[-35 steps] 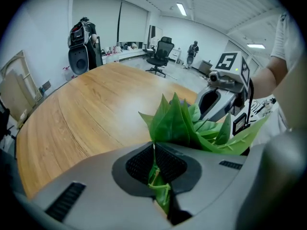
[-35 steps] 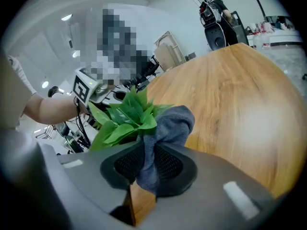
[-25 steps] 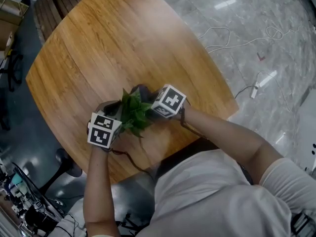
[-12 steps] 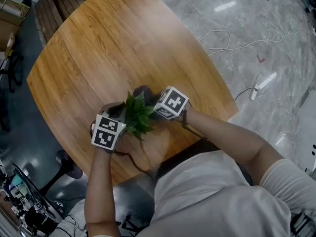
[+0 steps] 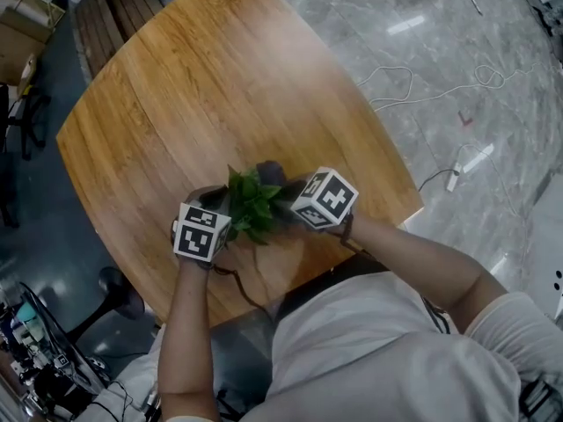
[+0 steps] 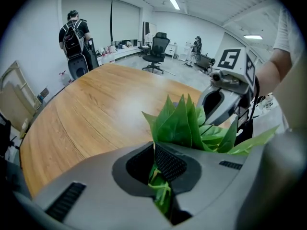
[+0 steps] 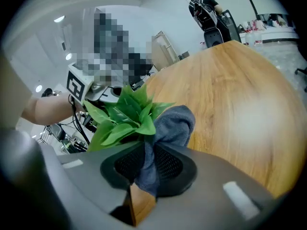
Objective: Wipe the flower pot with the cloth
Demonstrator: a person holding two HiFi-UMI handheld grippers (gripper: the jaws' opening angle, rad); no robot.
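Table: a round-cornered top of honey-coloured wood planks point(image 5: 220, 86), with the grain running its length.
On the table: a leafy green potted plant point(image 5: 251, 202) close to the table's near edge. Its pot is hidden under the leaves, so contact with the wood can't be judged.
Floor: polished grey stone point(image 5: 493, 25), right of the table.
On the floor: white cables point(image 5: 410, 79) loop off the table's right side, with a white power strip point(image 5: 464, 160) beyond its near-right corner.

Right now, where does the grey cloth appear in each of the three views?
Head view: cloth at centre, just behind the plant.
Left gripper view: not clearly visible; the plant covers that spot.
Right gripper view: cloth at lower centre, pinched in the right hand-held gripper, bunched right of the plant.
Shared landmark: the green plant.
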